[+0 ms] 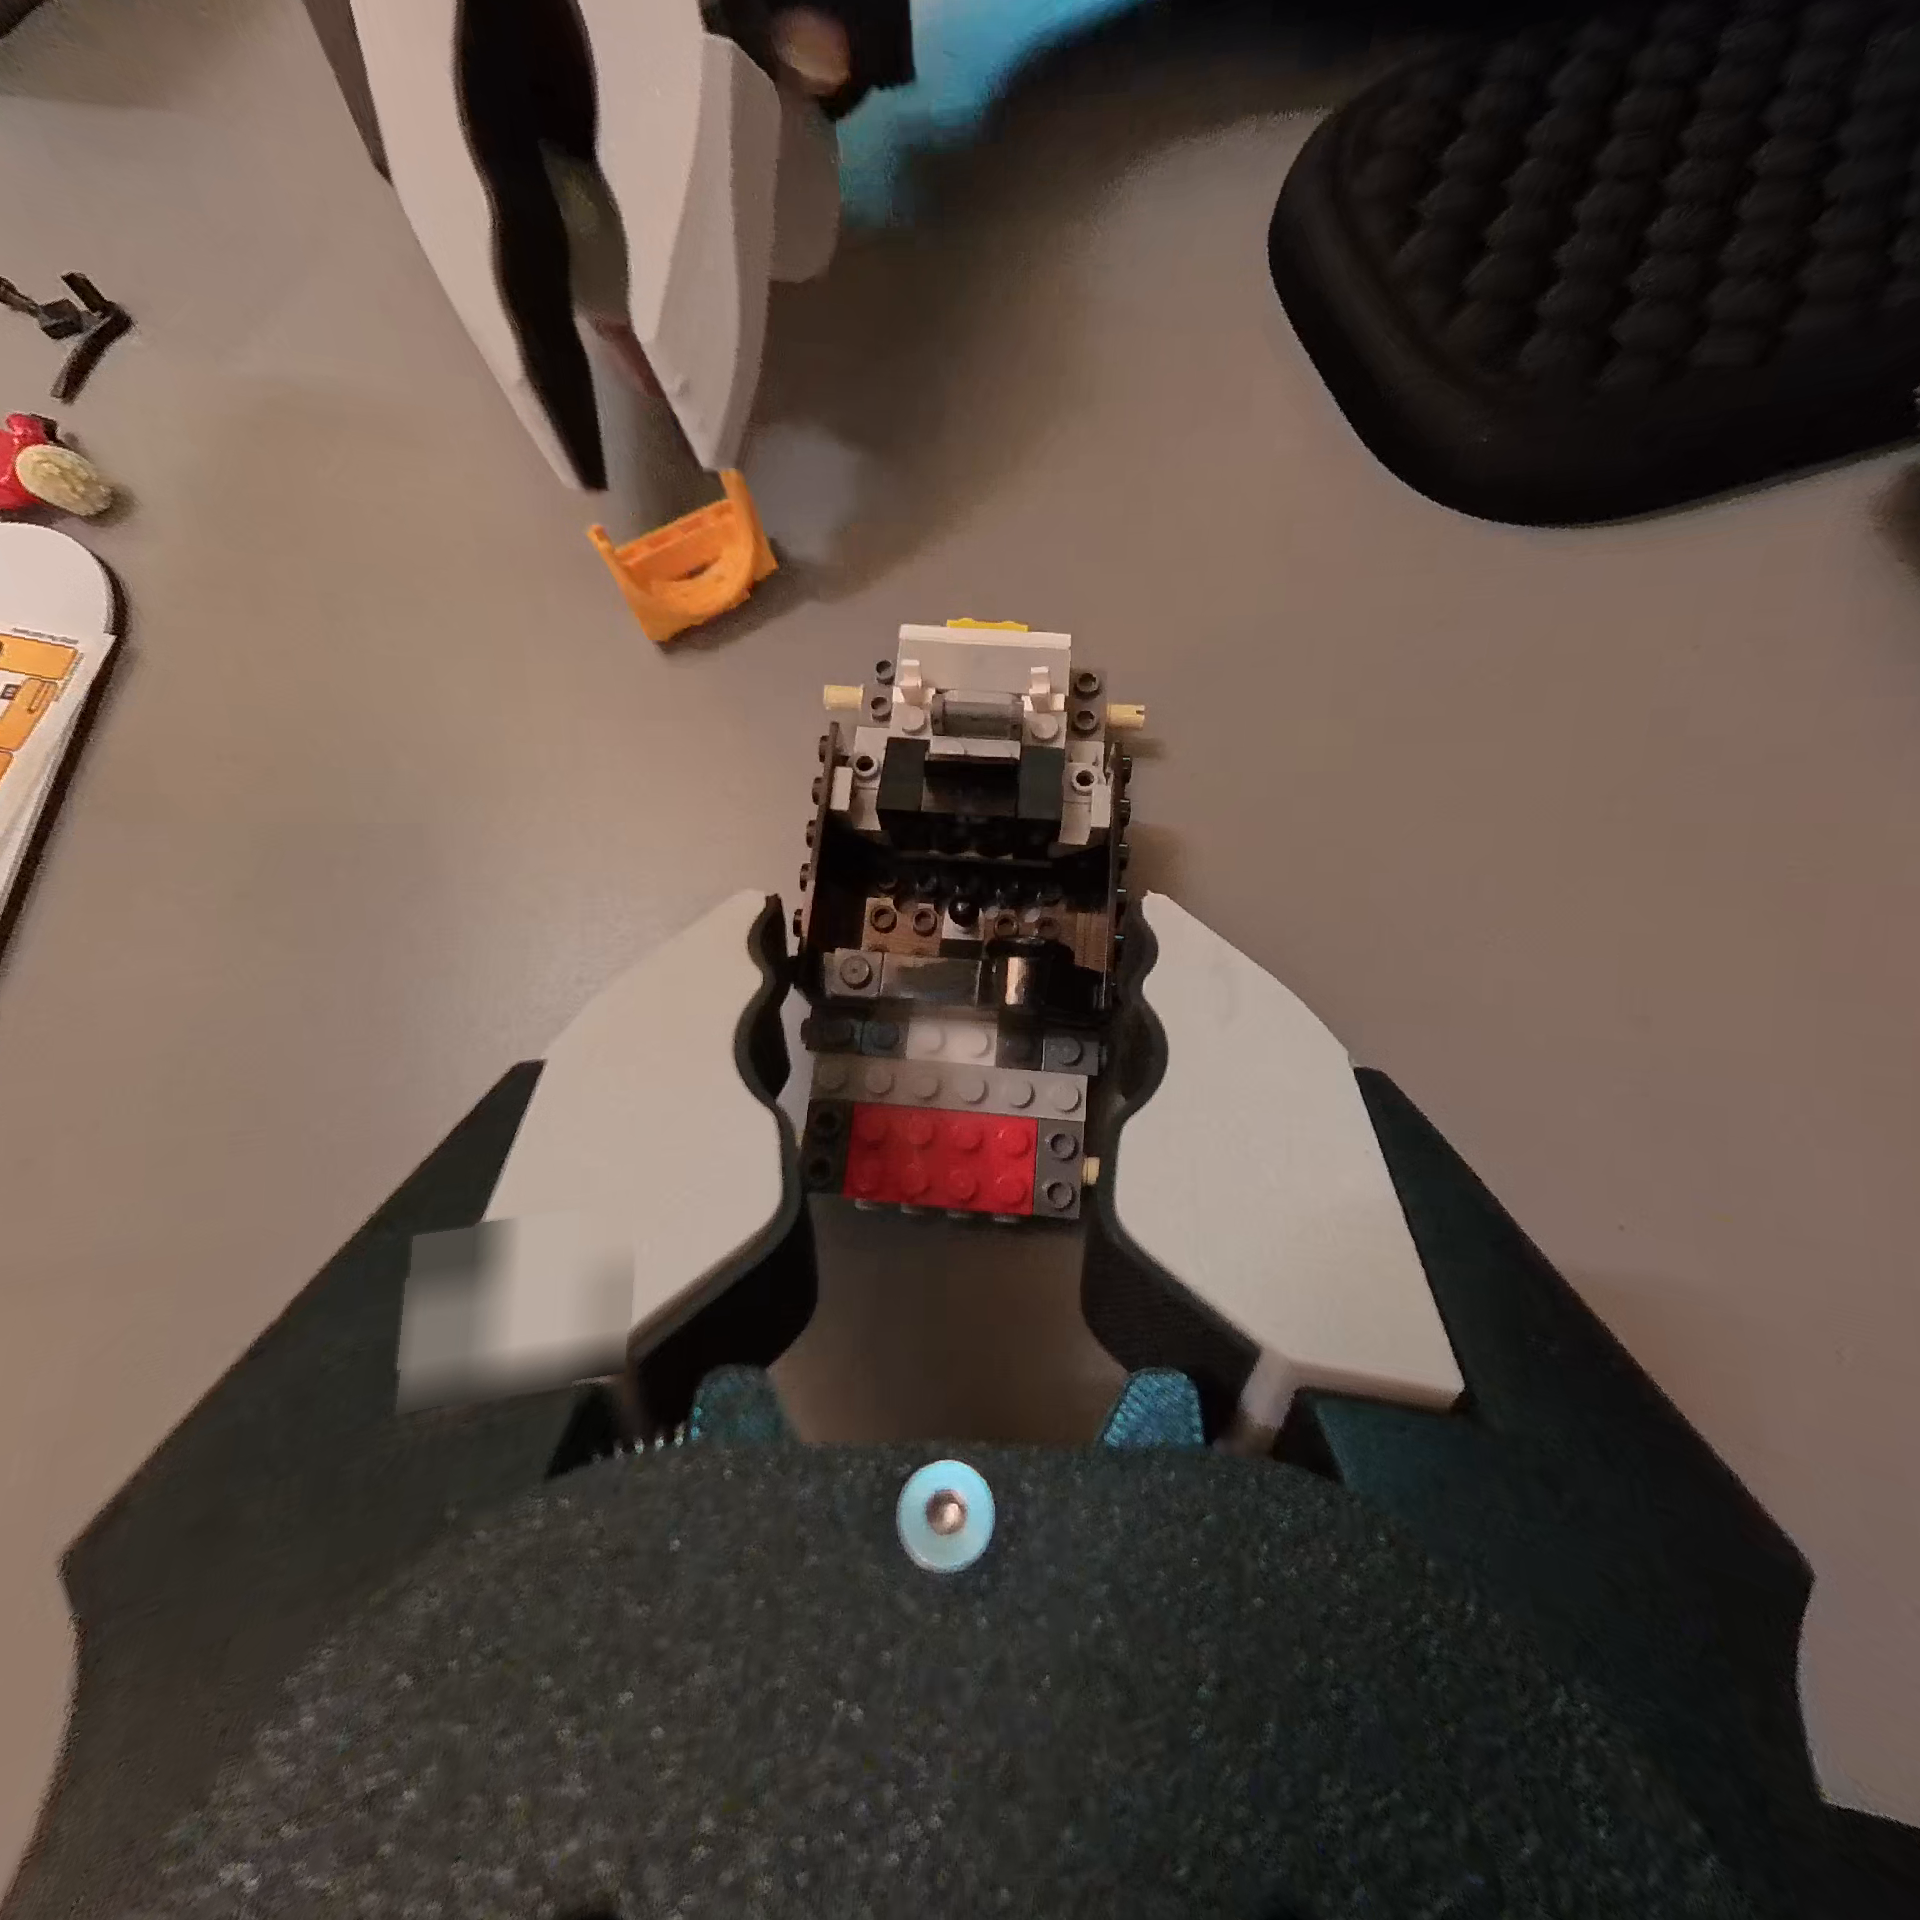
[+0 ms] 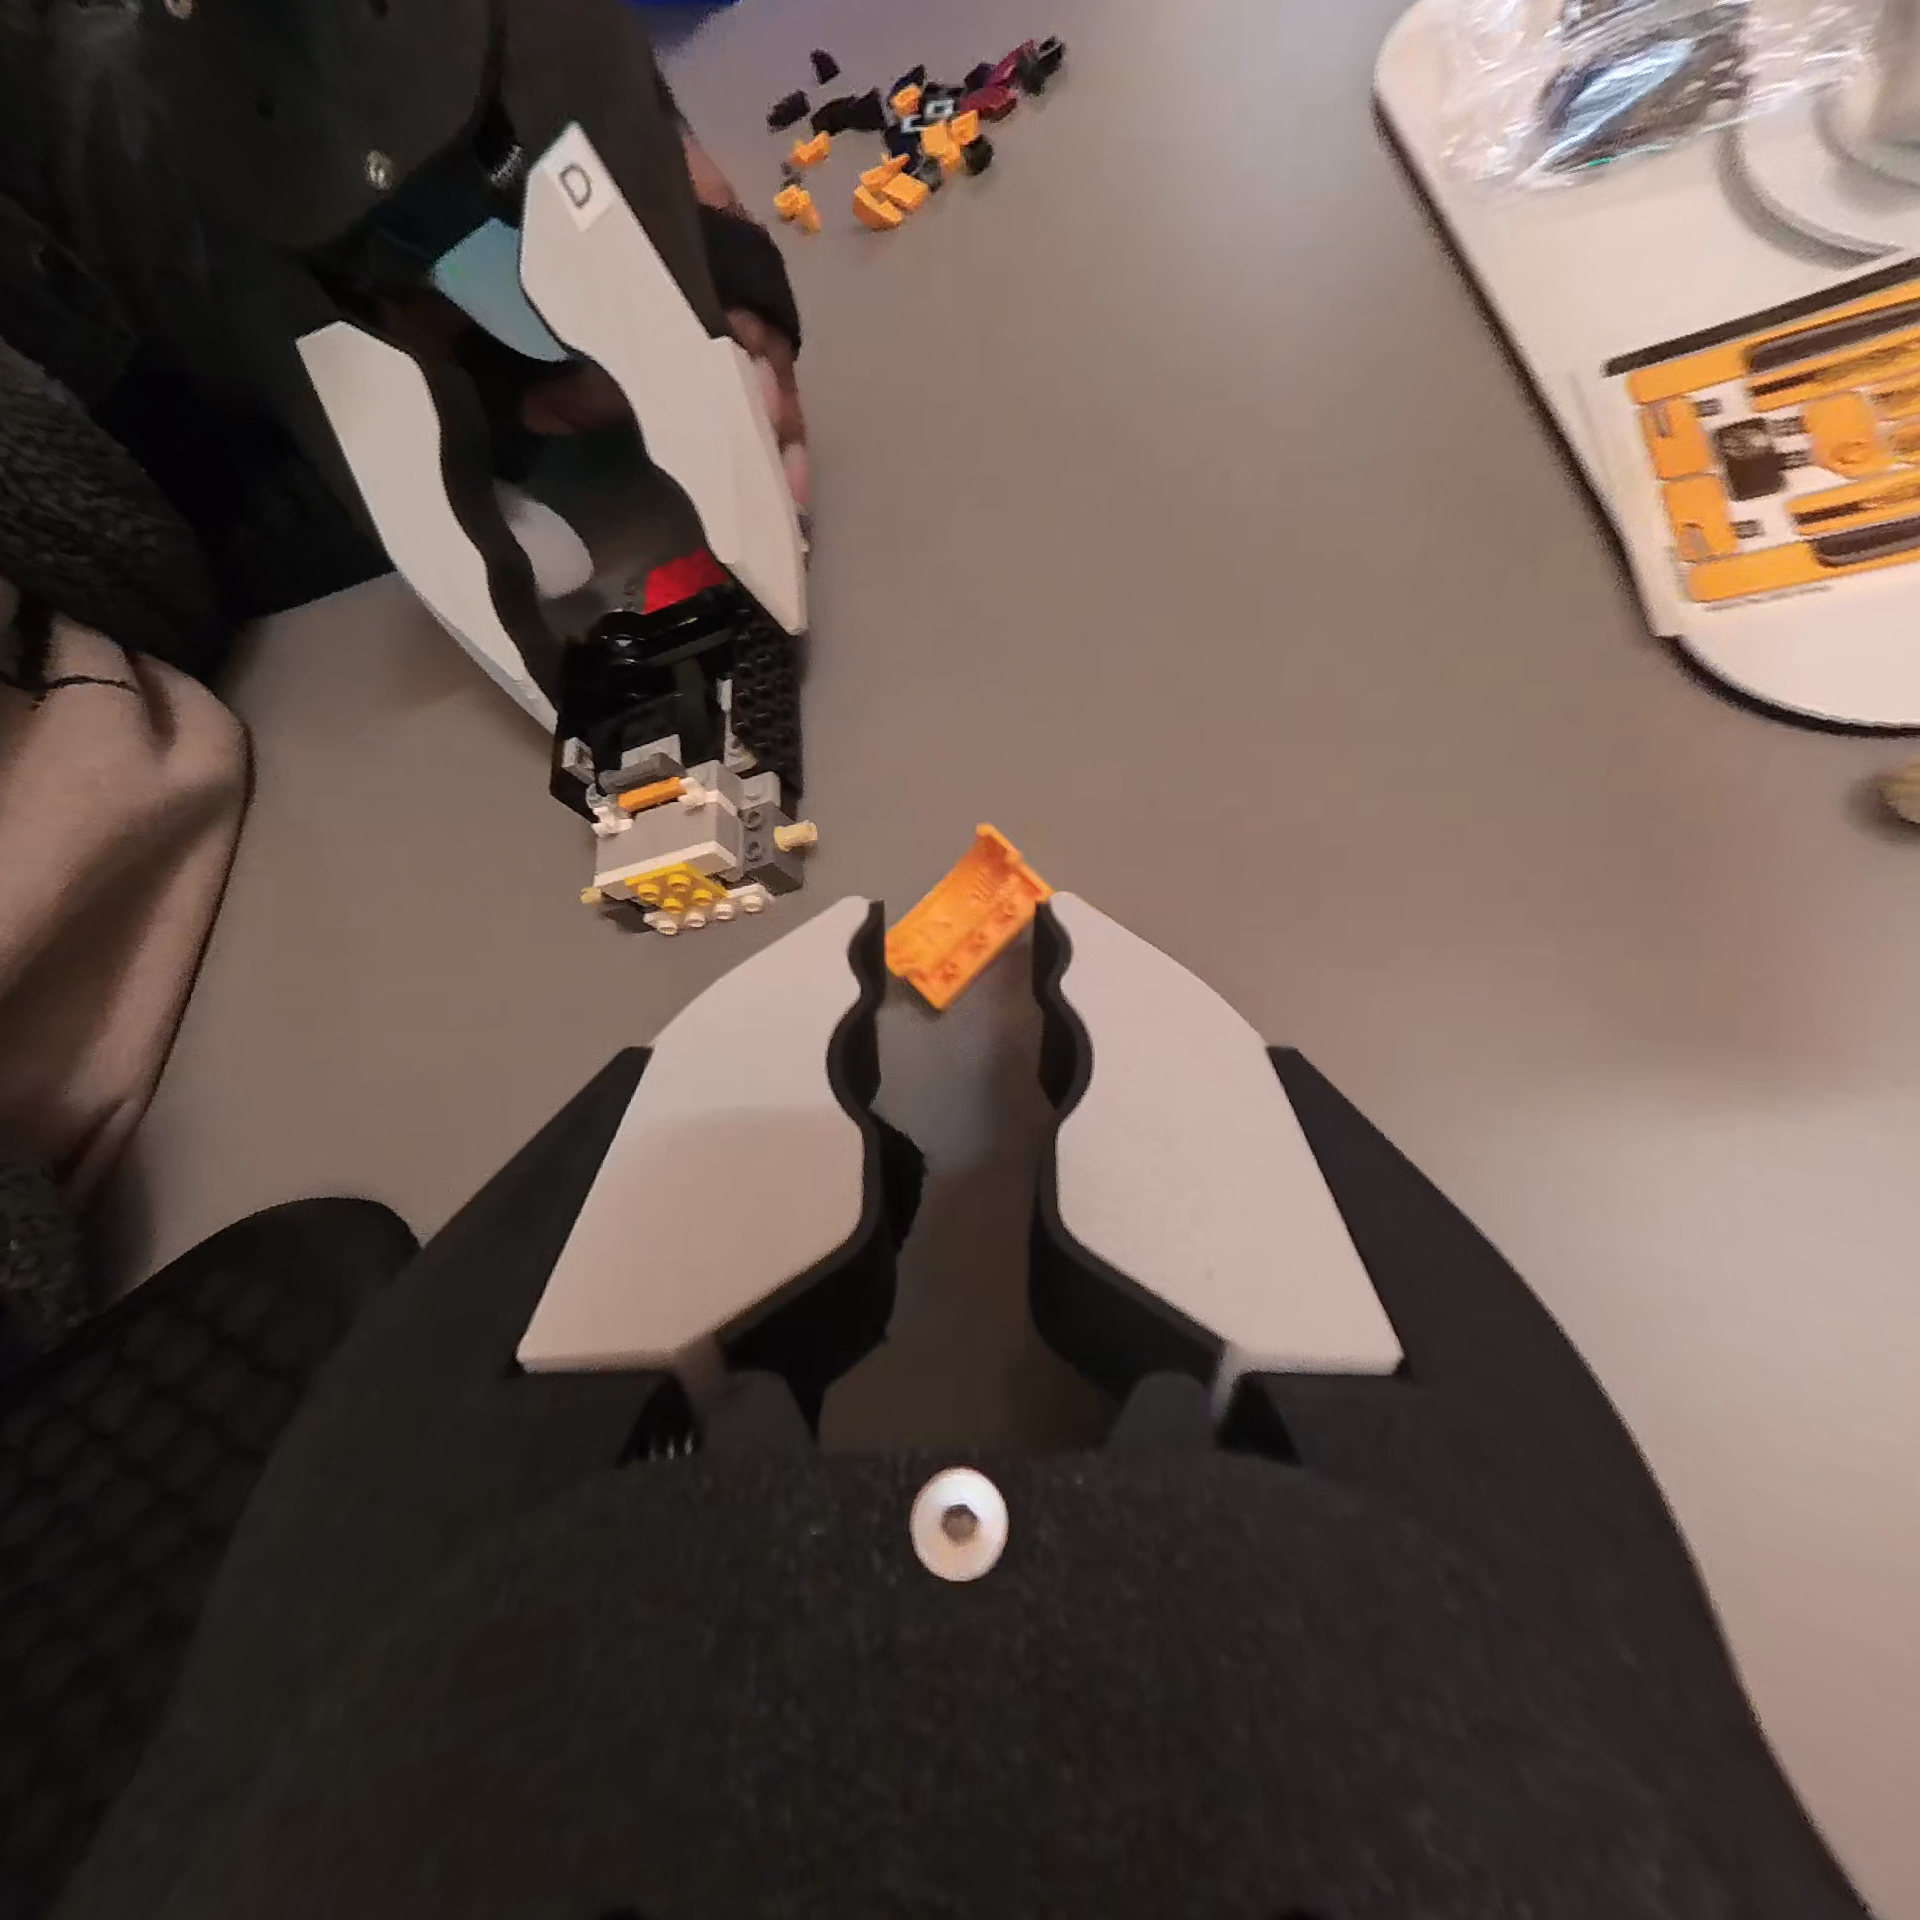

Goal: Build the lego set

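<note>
Markings noted: two items.
White sticker [image 2: 575, 185] bearing one character, on a finger [image 2: 665, 416] of the left gripper [image 2: 681, 670]; instruction sheet [image 2: 1766, 478] carries orange diagrams (any print too small to read).

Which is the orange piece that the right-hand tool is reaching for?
Find the half-built model on the grey table. Just right of it, at the right gripper tips, lies the orange piece. It sits alone, unlike the orange bits in the far pile.
</note>
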`<action>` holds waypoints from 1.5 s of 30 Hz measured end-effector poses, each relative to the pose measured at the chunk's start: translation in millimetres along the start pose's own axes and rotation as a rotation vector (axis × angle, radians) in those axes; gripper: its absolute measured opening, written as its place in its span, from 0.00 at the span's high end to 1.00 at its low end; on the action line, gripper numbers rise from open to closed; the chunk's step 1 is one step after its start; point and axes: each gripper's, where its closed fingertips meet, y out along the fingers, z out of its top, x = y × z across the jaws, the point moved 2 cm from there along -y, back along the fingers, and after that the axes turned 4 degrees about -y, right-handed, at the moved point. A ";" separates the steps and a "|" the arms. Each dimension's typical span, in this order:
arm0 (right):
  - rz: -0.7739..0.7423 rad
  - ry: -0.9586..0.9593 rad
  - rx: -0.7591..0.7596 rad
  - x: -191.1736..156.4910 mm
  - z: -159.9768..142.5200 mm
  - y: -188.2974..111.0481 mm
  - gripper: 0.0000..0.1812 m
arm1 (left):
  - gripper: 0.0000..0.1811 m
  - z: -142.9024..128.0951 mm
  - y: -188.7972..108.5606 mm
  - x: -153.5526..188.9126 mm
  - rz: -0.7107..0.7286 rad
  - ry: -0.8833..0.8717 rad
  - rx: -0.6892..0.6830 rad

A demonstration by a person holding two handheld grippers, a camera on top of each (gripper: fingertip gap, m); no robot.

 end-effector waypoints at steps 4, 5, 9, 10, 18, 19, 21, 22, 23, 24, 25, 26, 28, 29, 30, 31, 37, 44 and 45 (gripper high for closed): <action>-0.046 0.047 0.033 9.1 0.4 -17.8 0.87 | 0.66 -0.1 0.0 -0.2 -0.004 -0.003 0.007; -0.061 0.064 0.021 12.1 -2.1 -17.7 0.87 | 0.66 -0.2 0.0 -0.2 -0.005 -0.004 0.008; -0.003 0.114 -0.012 6.6 -6.3 -2.0 0.87 | 0.66 -0.2 0.2 -0.2 -0.002 0.000 0.007; 0.018 0.120 -0.001 2.9 -2.9 0.9 0.86 | 0.66 -0.1 0.2 -0.2 -0.002 0.000 0.008; -0.100 0.028 -0.166 -9.1 -3.2 19.9 0.88 | 0.66 0.1 0.4 -0.5 0.001 0.001 0.008; -0.125 0.001 -0.181 -10.0 -2.5 21.5 0.89 | 0.66 0.1 0.4 -0.6 0.000 0.000 0.008; -0.182 -0.073 -0.215 -11.5 -1.5 23.0 0.90 | 0.66 -0.3 -0.3 -1.0 -0.002 -0.005 0.007; -0.219 -0.116 -0.233 -11.0 -0.6 22.9 0.91 | 0.66 -0.9 -1.4 -1.8 -0.006 -0.012 0.006; -0.259 -0.166 -0.248 -10.0 1.0 22.0 0.92 | 0.66 -0.8 -3.2 -3.0 -0.012 -0.028 0.012; -0.301 -0.223 -0.252 -9.1 4.3 20.0 1.00 | 0.66 1.6 -6.3 -4.6 -0.022 -0.053 0.035; -0.327 -0.272 -0.237 -10.8 9.9 18.5 1.00 | 0.66 5.9 -10.9 -6.6 -0.034 -0.087 0.070; -0.329 -0.306 -0.226 -14.9 14.9 17.3 1.00 | 0.67 11.5 -16.4 -9.3 -0.044 -0.124 0.112; -0.349 -0.354 -0.220 -20.4 22.2 14.7 1.00 | 0.68 22.0 -26.7 -13.0 -0.075 -0.196 0.191; -0.355 -0.368 -0.227 -21.9 23.2 14.1 1.00 | 0.69 25.2 -29.6 -14.3 -0.091 -0.233 0.216; -0.364 -0.374 -0.234 -22.0 23.5 13.6 1.00 | 0.70 26.8 -30.7 -15.9 -0.100 -0.269 0.228; -0.369 -0.374 -0.235 -21.3 23.2 13.0 1.00 | 0.70 27.7 -30.5 -16.9 -0.109 -0.299 0.237; -0.367 -0.251 -0.180 -10.6 21.6 -0.5 0.97 | 0.72 25.9 -27.3 -20.0 -0.090 -0.336 0.242; -0.301 -0.043 -0.227 -3.3 1.5 7.2 0.76 | 0.74 21.9 -25.1 -24.1 -0.068 -0.351 0.241; -0.304 -0.036 -0.237 -2.1 -0.9 10.8 0.76 | 0.74 21.2 -24.6 -24.4 -0.069 -0.354 0.241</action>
